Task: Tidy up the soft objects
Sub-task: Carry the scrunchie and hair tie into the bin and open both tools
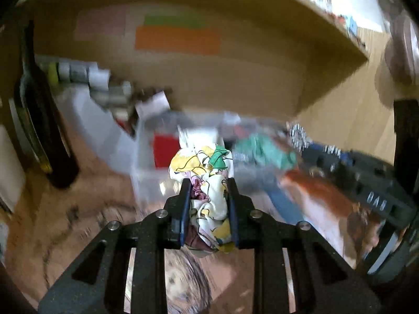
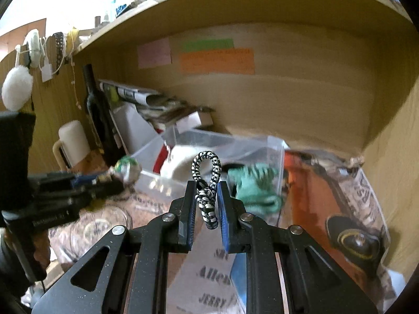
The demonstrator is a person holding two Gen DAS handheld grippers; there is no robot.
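Warm indoor light, motion blur — fisheye-warped edges

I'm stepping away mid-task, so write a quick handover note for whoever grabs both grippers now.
Left gripper: shut on the crumpled patterned cloth, held just short of the clear bin.
Right gripper: holds the black-and-white braided cord, also facing the bin.
Done: a green cloth already lies at the bin.
Left: drop the cloth and the cord into the bin.

Both the left gripper (image 1: 208, 196) and right gripper (image 2: 207, 198) show black linkages, silver screws, blue finger pads (image 2: 225, 225).
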